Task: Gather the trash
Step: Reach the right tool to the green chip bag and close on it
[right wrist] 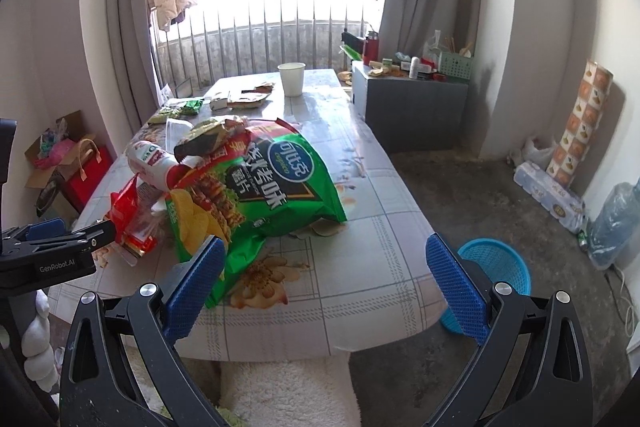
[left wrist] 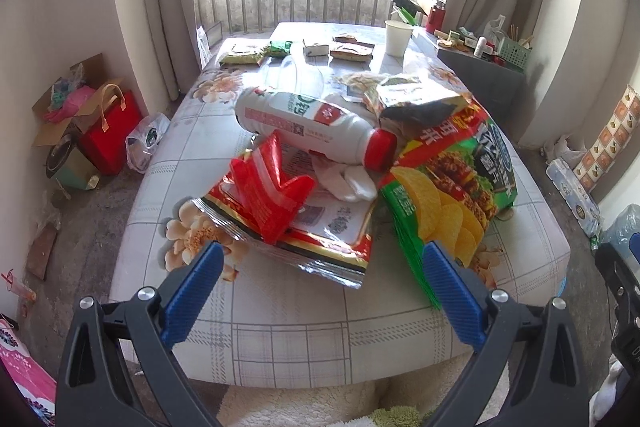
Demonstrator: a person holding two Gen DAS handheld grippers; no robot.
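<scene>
A pile of trash lies on the floral table (left wrist: 280, 339): a white bottle with a red cap (left wrist: 308, 125) on its side, a red snack wrapper (left wrist: 272, 195), a flat red-edged foil packet (left wrist: 328, 239), crumpled white tissue (left wrist: 348, 179) and a big green chip bag (left wrist: 448, 187), also in the right wrist view (right wrist: 260, 187). My left gripper (left wrist: 322, 267) is open and empty, just short of the foil packet. My right gripper (right wrist: 324, 263) is open and empty over the table's near edge, right of the chip bag. A blue bin (right wrist: 496, 267) stands on the floor by the table's right corner.
A white paper cup (right wrist: 292, 79) and several small wrappers (left wrist: 352, 51) lie at the table's far end. A grey cabinet (right wrist: 412, 107) with clutter stands at the back right. Red bags and boxes (left wrist: 108, 131) sit on the floor at left.
</scene>
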